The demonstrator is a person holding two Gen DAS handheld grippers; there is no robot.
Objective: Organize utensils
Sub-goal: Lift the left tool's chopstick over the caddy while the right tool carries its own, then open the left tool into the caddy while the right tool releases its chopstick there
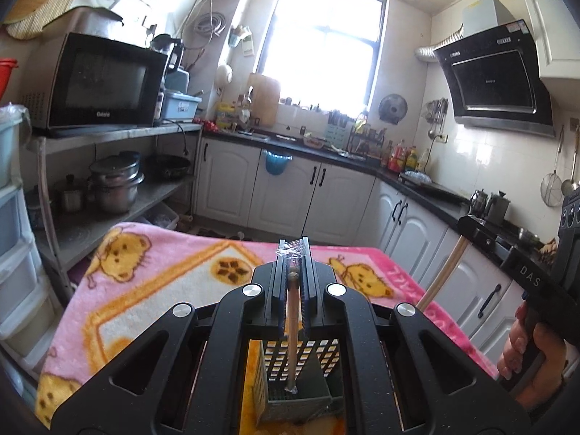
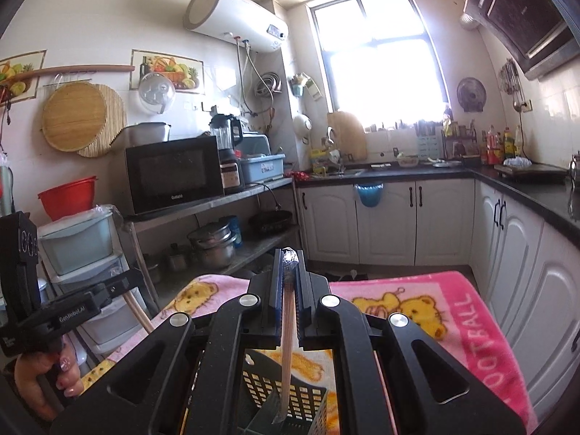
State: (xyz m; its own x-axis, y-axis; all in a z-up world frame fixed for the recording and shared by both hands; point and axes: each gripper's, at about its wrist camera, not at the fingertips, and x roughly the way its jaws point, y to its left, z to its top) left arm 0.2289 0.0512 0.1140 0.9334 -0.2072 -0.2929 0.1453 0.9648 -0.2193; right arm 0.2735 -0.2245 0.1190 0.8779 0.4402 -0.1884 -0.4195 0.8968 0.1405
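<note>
Inside perforated holder (image 1: 301,373): chopstick tip (image 1: 291,386)

A perforated utensil holder (image 1: 301,373) is standing on the blanket-covered table (image 1: 163,290), directly below both grippers. The left gripper (image 1: 293,250) is holding a wooden stick (image 1: 292,326) whose lower end is reaching down inside the holder. Just to its right, the right gripper (image 2: 289,255) is holding a second stick (image 2: 288,344) that is also hanging into the holder.

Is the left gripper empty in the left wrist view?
No, the left gripper is shut on a wooden chopstick, whose lower end hangs into the perforated utensil holder below.
</note>
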